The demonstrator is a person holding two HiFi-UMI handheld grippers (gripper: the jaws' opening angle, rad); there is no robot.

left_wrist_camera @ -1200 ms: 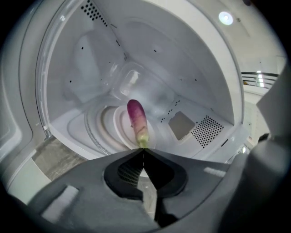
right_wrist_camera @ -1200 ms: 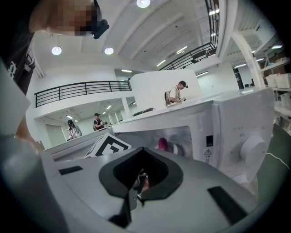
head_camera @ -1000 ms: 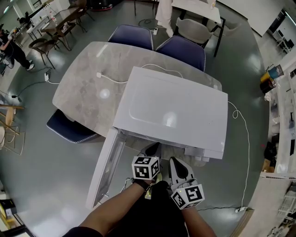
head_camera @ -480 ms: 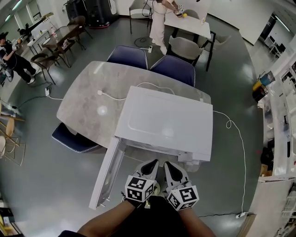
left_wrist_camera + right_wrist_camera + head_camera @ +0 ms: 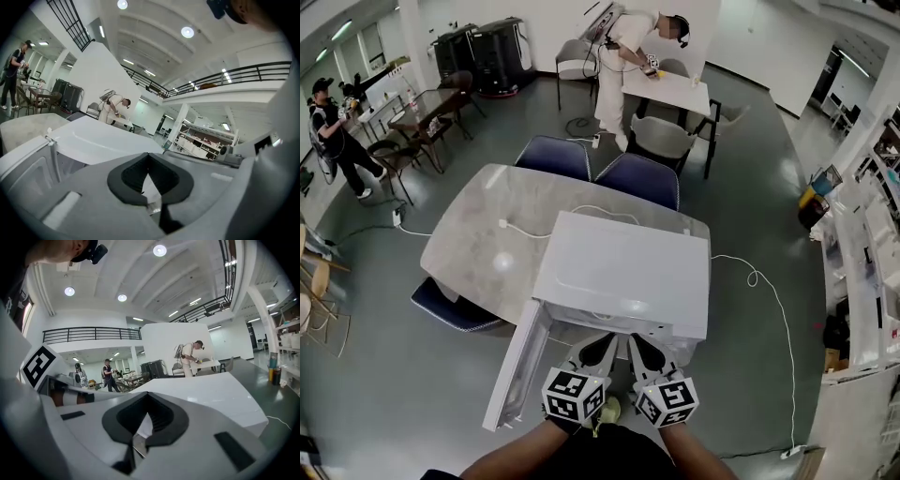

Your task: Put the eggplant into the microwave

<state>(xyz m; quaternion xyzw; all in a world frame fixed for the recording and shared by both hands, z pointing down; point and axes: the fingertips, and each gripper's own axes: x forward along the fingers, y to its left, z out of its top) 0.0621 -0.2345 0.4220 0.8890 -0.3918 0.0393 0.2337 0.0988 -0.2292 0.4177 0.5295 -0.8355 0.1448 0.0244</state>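
No word, number or brand name can be read in any view. The only print is the black-and-white square markers (image 5: 572, 395) (patterns, not letters) on the cubes of the left gripper (image 5: 602, 347) and right gripper (image 5: 639, 349).

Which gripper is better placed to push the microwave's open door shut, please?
Left, I'd judge: the left gripper sits nearer the open door, which hangs left of the microwave; the right gripper would have to cross over. Both are shut.

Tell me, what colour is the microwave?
White; the microwave shows best in the head view.
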